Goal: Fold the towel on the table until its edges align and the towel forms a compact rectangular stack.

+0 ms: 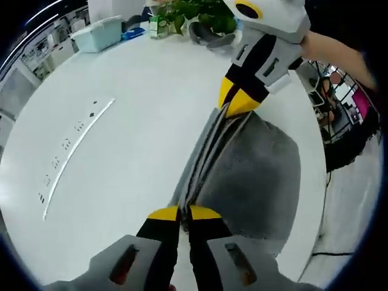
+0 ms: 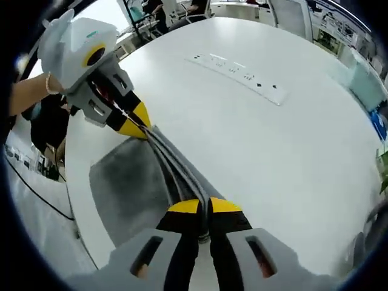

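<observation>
- left gripper (image 1: 183, 213) and right gripper (image 2: 204, 207) each pinching one end of the grey towel (image 1: 254, 176)'s gathered edge, mid-fold.
- next, likely: carrying that edge across the white table (image 1: 139, 121), aligning edges.

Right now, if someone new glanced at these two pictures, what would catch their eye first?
Most striking is the gray towel, held taut along a folded edge between two yellow-tipped tongs above the white round table. The left tongs are shut on one end and the right tongs on the other. Next comes the long strip of sockets set into the tabletop beyond the towel.
</observation>
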The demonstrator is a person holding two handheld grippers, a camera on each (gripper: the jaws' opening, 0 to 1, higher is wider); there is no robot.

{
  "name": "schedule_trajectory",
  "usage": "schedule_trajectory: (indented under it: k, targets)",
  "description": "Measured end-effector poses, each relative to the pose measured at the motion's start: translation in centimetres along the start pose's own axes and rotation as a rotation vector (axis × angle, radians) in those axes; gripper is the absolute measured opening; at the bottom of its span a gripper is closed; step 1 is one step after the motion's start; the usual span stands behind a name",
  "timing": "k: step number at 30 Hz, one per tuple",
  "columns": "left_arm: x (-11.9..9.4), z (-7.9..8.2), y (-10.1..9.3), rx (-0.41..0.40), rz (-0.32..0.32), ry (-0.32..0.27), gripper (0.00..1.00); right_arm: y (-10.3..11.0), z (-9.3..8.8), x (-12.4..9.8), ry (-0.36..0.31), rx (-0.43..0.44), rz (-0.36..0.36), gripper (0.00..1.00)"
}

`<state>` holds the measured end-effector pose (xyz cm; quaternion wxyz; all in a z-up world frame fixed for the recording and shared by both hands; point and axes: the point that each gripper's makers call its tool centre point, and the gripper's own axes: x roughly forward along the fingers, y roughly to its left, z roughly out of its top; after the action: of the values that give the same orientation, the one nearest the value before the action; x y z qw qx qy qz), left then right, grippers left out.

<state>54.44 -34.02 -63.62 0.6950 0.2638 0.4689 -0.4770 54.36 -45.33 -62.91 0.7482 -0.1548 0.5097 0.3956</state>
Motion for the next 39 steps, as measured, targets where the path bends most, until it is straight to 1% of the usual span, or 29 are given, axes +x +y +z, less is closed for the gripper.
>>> schedule_trajectory:
  k: [2, 3, 6, 8, 11, 14, 18, 20, 23, 25, 27, 29, 31, 33, 34, 35, 37, 39]
  targets:
    - [-0.6, 0.3, 0.1, -0.005, 0.010, -0.016, 0.05, 0.0, 0.2, -0.4, -0.011, -0.010, -0.012, 0.02]
    - [-1.0, 0.6, 0.2, -0.014, 0.018, -0.042, 0.05, -0.1, 0.4, -0.7, -0.021, -0.017, -0.017, 0.03]
    - [-1.6, 1.0, 0.2, -0.023, 0.009, -0.085, 0.05, -0.8, 2.1, -2.2, -0.131, 0.006, -0.049, 0.06]
    - [-1.9, 1.3, 0.1, -0.037, -0.005, -0.119, 0.05, -1.2, 2.5, -3.3, -0.152, 0.029, -0.063, 0.05]
    - [-2.3, 1.7, 0.0, -0.058, -0.017, -0.168, 0.06, -1.0, 3.2, -4.9, -0.209, 0.054, -0.069, 0.05]
    - [-2.8, 2.0, -0.2, -0.097, -0.040, -0.220, 0.06, -0.7, 2.9, -5.8, -0.222, 0.064, -0.072, 0.06]
    - [-4.0, 2.4, 0.6, -0.105, -0.001, -0.290, 0.08, 0.7, 1.9, -6.4, -0.218, 0.036, -0.072, 0.11]
    - [-4.9, 2.3, 0.7, -0.120, 0.006, -0.320, 0.13, 1.6, 1.2, -6.6, -0.211, 0.025, -0.069, 0.12]
    - [-5.6, 1.9, 0.2, -0.118, 0.006, -0.320, 0.13, 2.9, 0.1, -6.3, -0.193, 0.023, -0.055, 0.12]
    - [-5.7, 1.6, -0.9, -0.095, 0.001, -0.314, 0.15, 3.9, -0.6, -5.9, -0.190, 0.022, -0.042, 0.12]
    - [-5.6, 1.2, -2.3, -0.083, -0.014, -0.305, 0.16, 5.1, -1.2, -5.5, -0.191, 0.025, -0.023, 0.12]
    - [-5.1, 0.9, -4.0, -0.085, -0.043, -0.306, 0.17, 6.1, -1.5, -4.9, -0.199, 0.027, 0.002, 0.11]
    - [-4.3, 0.5, -5.9, -0.086, -0.073, -0.298, 0.17, 6.8, -1.6, -4.2, -0.204, 0.039, 0.017, 0.12]
    - [-3.2, -0.2, -7.2, -0.078, -0.094, -0.264, 0.17, 7.0, -1.9, -3.5, -0.194, 0.039, 0.023, 0.12]
    - [-2.8, -0.5, -7.7, -0.076, -0.100, -0.251, 0.17, 7.0, -2.2, -3.1, -0.180, 0.031, 0.020, 0.13]
    - [-2.2, -1.0, -8.0, -0.071, -0.098, -0.234, 0.17, 6.5, -2.8, -2.7, -0.155, 0.025, 0.003, 0.13]
    - [-1.6, -1.6, -8.0, -0.063, -0.089, -0.206, 0.17, 5.9, -3.2, -2.1, -0.148, 0.026, -0.006, 0.13]
    - [-1.1, -2.3, -7.5, -0.048, -0.059, -0.180, 0.17, 5.6, -3.6, -1.8, -0.138, 0.050, -0.002, 0.13]
